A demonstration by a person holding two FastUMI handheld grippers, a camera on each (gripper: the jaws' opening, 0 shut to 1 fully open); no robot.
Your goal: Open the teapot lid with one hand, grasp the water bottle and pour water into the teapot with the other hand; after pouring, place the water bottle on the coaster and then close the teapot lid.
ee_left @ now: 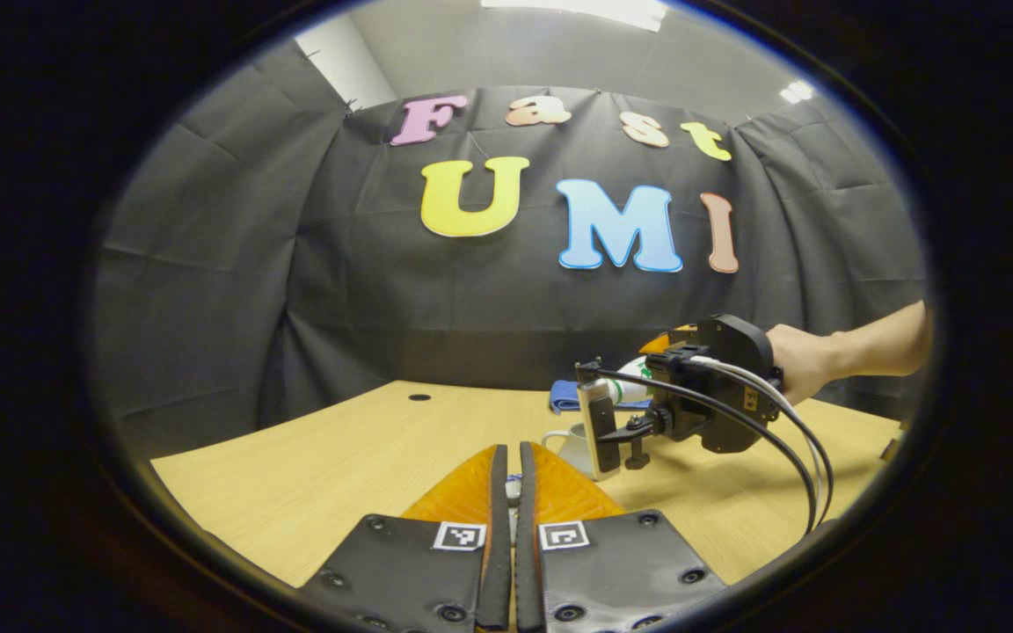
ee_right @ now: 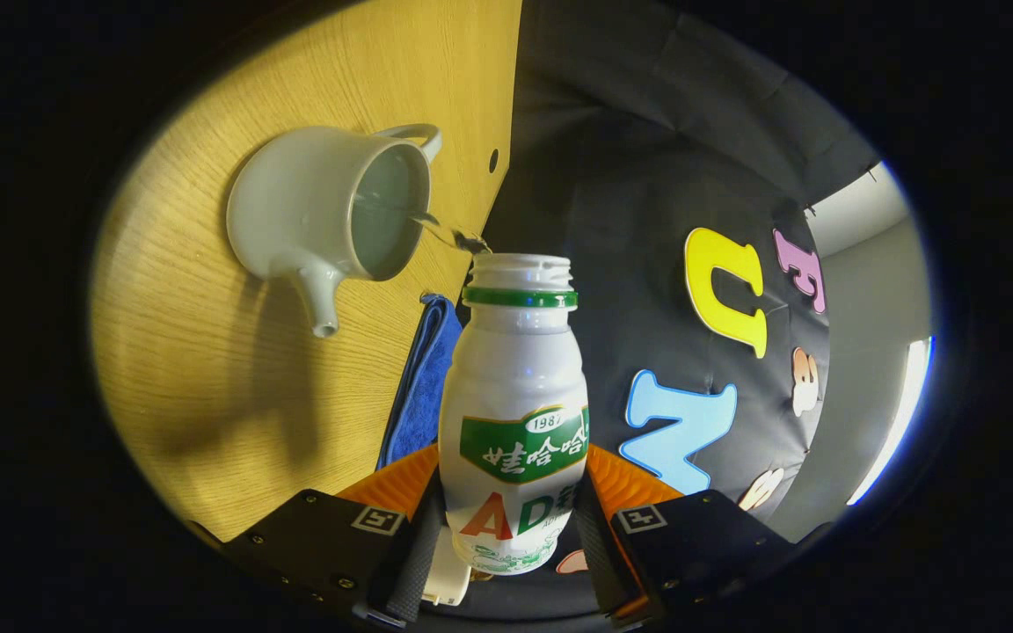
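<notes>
Now the table [ee_right: 207, 422] is stretching bare ahead of the teapot [ee_right: 313, 211], which is sitting lidless beyond the right gripper [ee_right: 506, 536]. Its fingers are clamping the bottle [ee_right: 515, 396], tipped and pouring. The left gripper [ee_left: 508, 527] is pinching something small, seemingly the lid.

Bare table [ee_left: 313, 457] left of the teapot [ee_right: 322, 211] lies open — a blue cloth [ee_right: 423, 378] crowds its far side.

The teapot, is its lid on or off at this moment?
Off. In the right gripper view the teapot shows an open mouth, and water runs into it from the tipped water bottle.
</notes>
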